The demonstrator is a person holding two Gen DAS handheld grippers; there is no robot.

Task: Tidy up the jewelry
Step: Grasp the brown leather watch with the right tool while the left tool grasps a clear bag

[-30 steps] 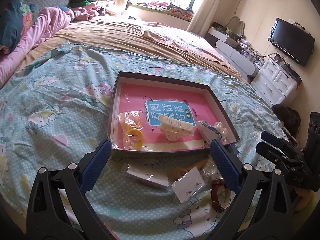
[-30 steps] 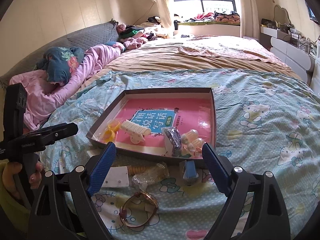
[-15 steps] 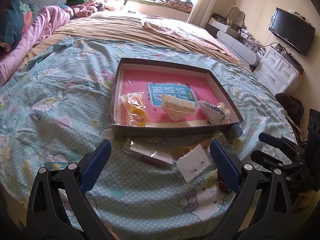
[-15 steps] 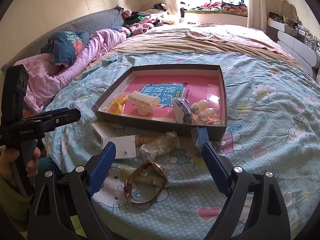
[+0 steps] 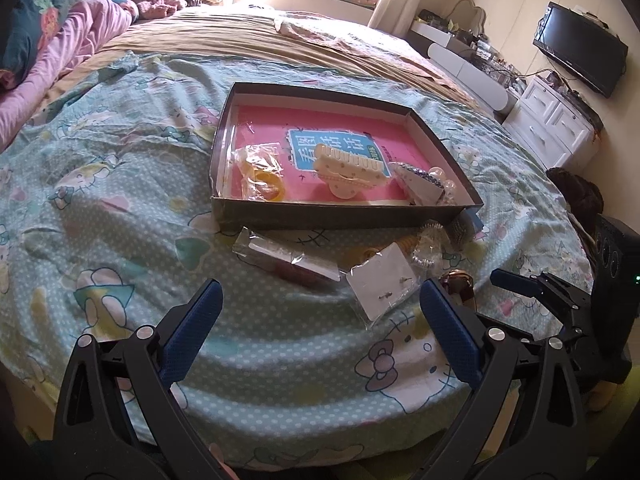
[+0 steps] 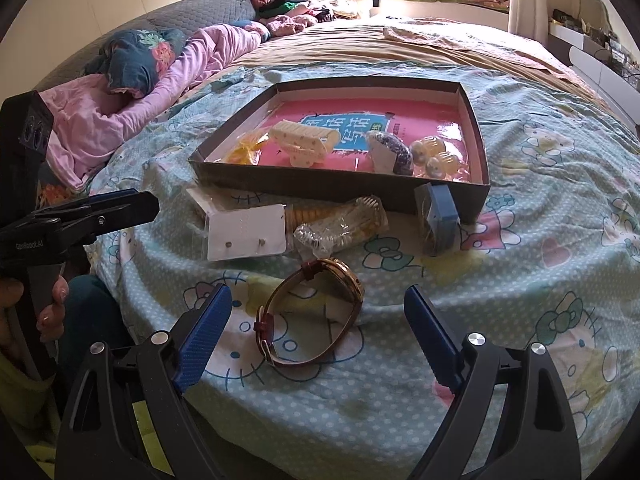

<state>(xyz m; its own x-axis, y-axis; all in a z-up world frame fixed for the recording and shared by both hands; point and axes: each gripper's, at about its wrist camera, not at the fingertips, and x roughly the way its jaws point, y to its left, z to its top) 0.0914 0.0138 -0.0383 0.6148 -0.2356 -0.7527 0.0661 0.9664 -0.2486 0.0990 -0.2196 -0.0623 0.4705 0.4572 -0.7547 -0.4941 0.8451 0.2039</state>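
Gold-cased, with a reddish-brown leather strap, the watch lies on its side on the bed, strap loop open toward the camera, long axis running from lower left to upper right. It sits between the spread blue pads of the right hand-held gripper, which stands open and touches nothing. Behind it lie a white earring card with 2 studs, a crinkled clear packet and a dark shallow box holding a pink book with Chinese characters. Left hand-held gripper is open too; its side reads "GenRobot.AI".
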